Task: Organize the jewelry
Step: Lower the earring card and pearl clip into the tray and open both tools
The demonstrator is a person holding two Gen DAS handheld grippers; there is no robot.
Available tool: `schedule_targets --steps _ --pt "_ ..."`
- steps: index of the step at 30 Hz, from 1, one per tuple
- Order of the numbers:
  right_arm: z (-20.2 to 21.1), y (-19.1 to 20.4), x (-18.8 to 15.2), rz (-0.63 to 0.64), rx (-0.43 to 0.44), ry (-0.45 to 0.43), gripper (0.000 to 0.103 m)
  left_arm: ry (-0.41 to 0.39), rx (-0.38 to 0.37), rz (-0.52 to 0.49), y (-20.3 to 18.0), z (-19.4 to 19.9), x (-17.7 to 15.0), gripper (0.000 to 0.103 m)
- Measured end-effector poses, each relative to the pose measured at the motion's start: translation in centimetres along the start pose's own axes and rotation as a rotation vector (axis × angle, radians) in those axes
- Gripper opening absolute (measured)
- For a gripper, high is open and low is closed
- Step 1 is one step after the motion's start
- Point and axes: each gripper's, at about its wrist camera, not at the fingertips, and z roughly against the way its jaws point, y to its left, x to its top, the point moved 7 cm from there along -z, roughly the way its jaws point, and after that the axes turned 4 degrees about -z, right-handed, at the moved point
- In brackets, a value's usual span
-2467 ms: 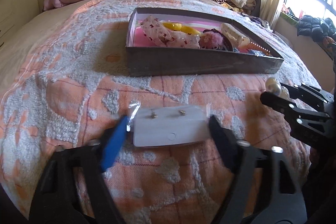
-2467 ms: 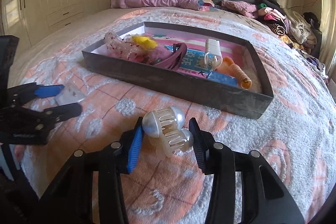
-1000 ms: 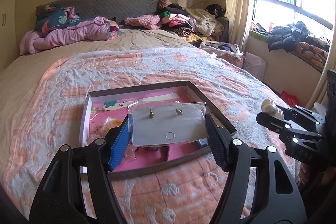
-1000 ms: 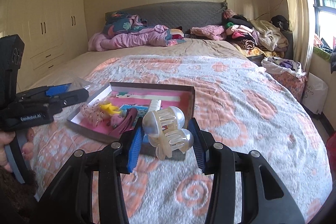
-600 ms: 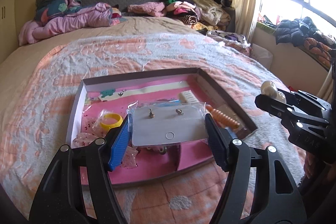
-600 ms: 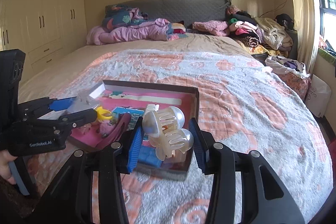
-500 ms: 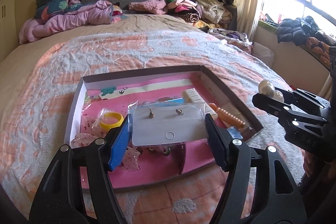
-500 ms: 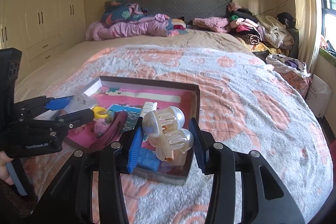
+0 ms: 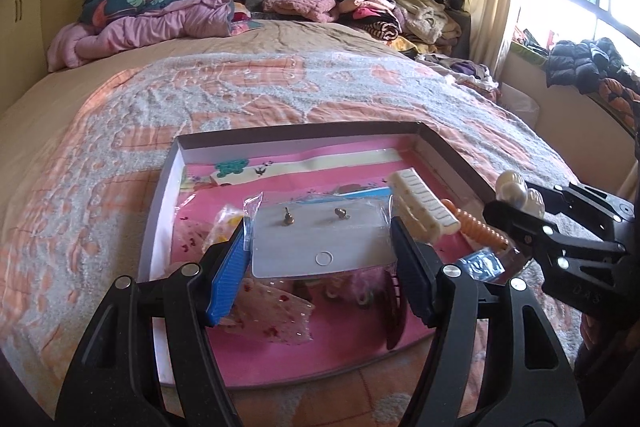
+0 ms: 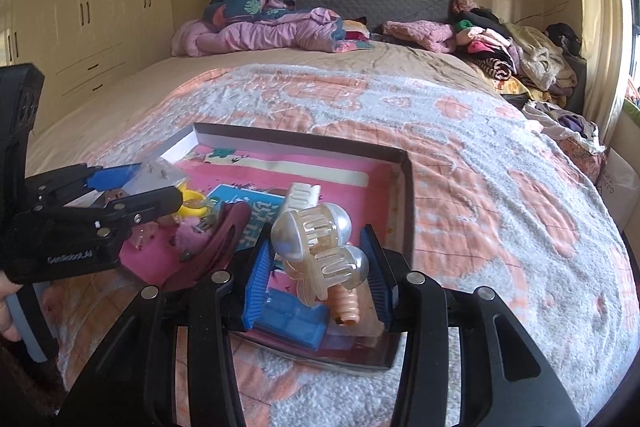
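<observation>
Left gripper [image 9: 320, 259] clamps earring card [image 9: 320, 243], right gripper [image 10: 316, 267] clamps hair claw [image 10: 316, 247], both over tray [image 9: 452, 155]. Risk: high release bounces claw out of tray.

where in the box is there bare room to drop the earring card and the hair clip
Bare pink floor shows along the far wall of the box, above the earring card in the left claw. The near half is crowded: dotted pouch, white comb, orange spiral piece. The right claw holds the hair clip.

Glossy plastic hair claw [image 10: 320, 251]; nubbly bedspread [image 10: 500, 163]
</observation>
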Motion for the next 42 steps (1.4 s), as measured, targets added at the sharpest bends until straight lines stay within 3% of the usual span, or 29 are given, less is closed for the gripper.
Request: schedule_targets --steps 19,42 --pt "-2.1 3.5 -1.4 0.053 0.074 0.061 0.042 0.039 0.038 0.076 3.4 -1.5 -0.7 0.059" --pt "-2.0 4.0 -2.2 0.042 0.089 0.073 0.042 0.081 0.024 0.073 3.0 -1.8 -1.5 0.064"
